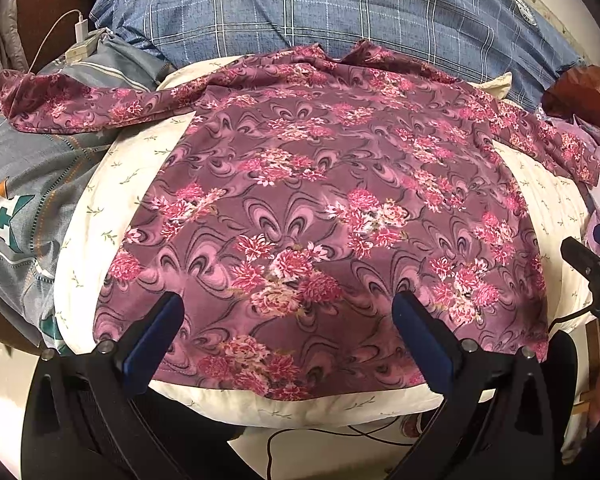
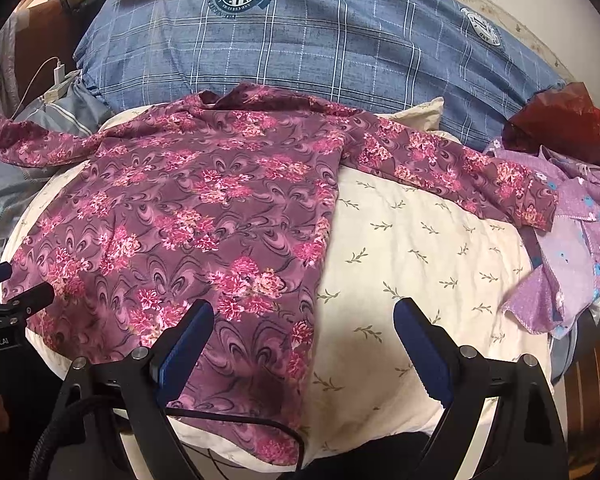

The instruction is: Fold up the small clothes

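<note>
I have both grippers spread wide and empty: the left gripper (image 1: 286, 312) over the floral shirt (image 1: 320, 208), spread flat across the frame's centre. My right gripper (image 2: 304, 318) straddles its lower right edge, nearer the right sleeve (image 2: 480, 176) at upper right, probably my first fold.

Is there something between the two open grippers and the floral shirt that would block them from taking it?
Nothing visible does. The floral shirt lies spread flat on the cream pillow, directly ahead of the left gripper and right gripper, both open and empty.
</note>
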### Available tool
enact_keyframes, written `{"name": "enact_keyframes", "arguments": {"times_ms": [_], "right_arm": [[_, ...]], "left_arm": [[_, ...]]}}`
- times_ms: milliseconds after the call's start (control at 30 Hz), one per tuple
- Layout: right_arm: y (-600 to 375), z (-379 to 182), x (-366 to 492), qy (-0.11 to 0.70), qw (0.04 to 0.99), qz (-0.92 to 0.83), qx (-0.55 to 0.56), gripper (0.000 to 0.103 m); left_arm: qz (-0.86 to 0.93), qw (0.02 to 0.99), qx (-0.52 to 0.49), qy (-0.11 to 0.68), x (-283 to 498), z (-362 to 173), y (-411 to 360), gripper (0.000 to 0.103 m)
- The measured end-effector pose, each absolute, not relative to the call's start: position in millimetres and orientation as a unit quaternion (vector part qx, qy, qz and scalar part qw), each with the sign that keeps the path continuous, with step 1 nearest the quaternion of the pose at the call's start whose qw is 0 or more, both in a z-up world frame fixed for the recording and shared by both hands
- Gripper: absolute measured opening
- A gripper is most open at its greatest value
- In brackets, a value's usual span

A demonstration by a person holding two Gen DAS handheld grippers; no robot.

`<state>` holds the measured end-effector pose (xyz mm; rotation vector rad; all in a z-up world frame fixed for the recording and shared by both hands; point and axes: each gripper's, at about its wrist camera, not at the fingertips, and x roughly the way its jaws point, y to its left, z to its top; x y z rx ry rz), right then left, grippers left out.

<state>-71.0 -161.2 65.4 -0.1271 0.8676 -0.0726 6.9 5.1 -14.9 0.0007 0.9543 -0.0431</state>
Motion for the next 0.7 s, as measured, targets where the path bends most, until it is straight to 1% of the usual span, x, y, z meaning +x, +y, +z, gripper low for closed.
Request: {"name": "enact_keyframes", "arguments": {"times_ms": [500,700], "right_arm": [[-170.8,58.2,-57.0,0.432,0.9,-0.03,-0.049,0.092],[-188.1,56.1,-44.3,0.446,0.894,-0.031,-0.028,0.092]], "left_arm": [[-0.026,0.877,0.0,0.479,22.6,-22.1,-0.9,0.103],[-0.04,0.861,-0.014,0.507,39.3,-24.7,-0.5,0.103]]}}
